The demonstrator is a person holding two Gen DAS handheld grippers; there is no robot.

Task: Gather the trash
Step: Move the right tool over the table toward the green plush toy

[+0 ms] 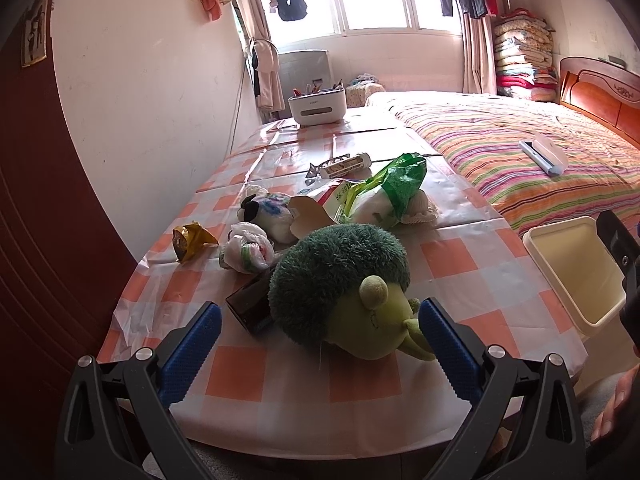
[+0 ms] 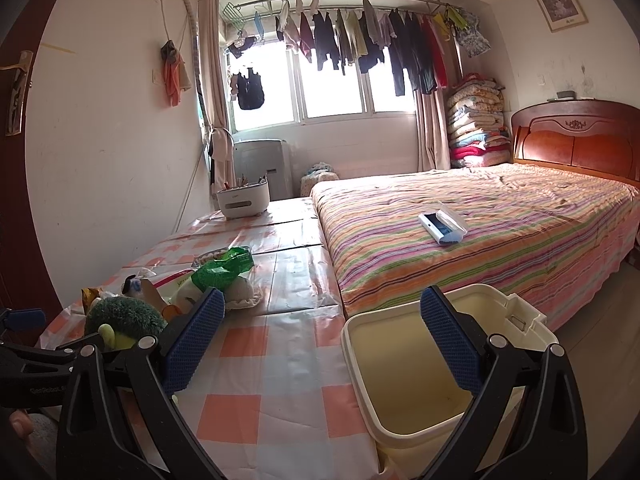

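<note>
Dark box (image 1: 250, 304) half behind plush (image 1: 340, 280)

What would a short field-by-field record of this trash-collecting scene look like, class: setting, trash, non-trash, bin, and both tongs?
setting: checked tablecloth beside a striped bed
trash: yellow wrapper, crumpled white bag, green-and-white bag
non-trash: green plush toy, white organiser box
bin: cream bin, open, looks empty, at the table's edge
left tongs: open, holding nothing, plush toy between the tips
right tongs: open, holding nothing, above the bin's edge
</note>
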